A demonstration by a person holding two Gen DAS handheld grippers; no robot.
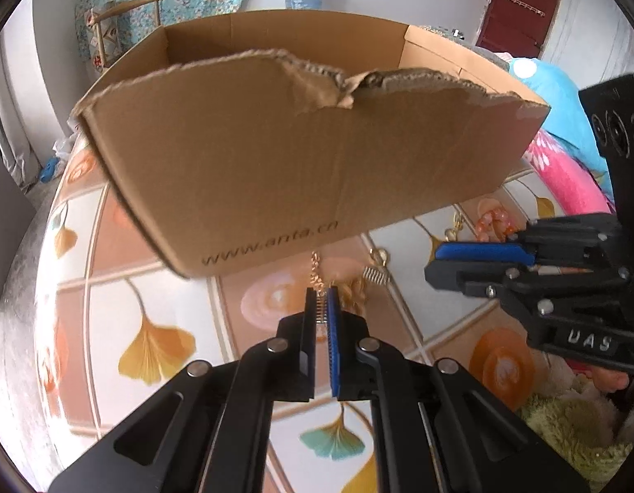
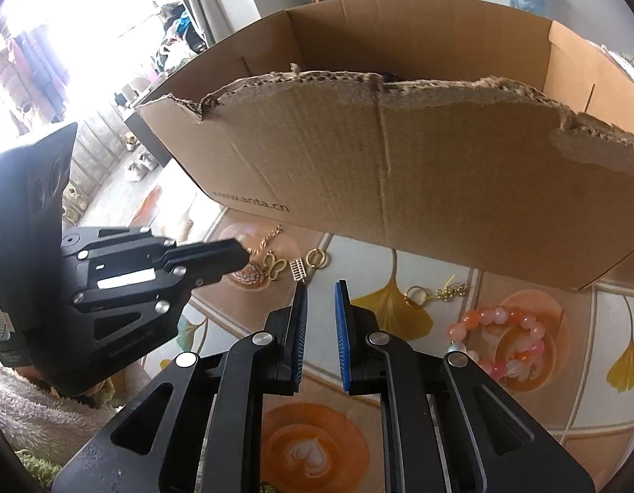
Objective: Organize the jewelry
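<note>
1. My left gripper [image 1: 322, 293] was clenched: its jaws stood almost together, and a gold chain [image 1: 315, 272] with a small coil ran between the tips, so I read it as grasping that chain. Seen from the right wrist, its closed tip [image 2: 239, 255] sat right at a gold chain [image 2: 267, 237] near the foot of the box, on the left part of the patterned cloth [image 2: 317, 448].
2. The cardboard box [image 1: 308, 156] stood just beyond both grippers, its torn front wall facing me and its top open. The cloth carried it, and the loose jewelry lay along the cloth in front of that wall.
3. Just right of the left gripper's tip I saw a round patterned pendant [image 2: 248, 275], a gold butterfly charm [image 2: 274, 268], a small ladder-like gold piece [image 2: 297, 268] and a gold ring [image 2: 315, 258], all close together.
4. My right gripper [image 2: 322, 287] was released: a clear gap showed between its blue pads [image 2: 341, 328], nothing lay between them, and I saw it touch nothing. It hung above the cloth, just short of the ladder-like piece.
5. Further right lay a gold key-ring charm [image 2: 436, 292], then a pink and orange bead bracelet [image 2: 502, 341] toward the cloth's right side, well apart from the right gripper.
</note>
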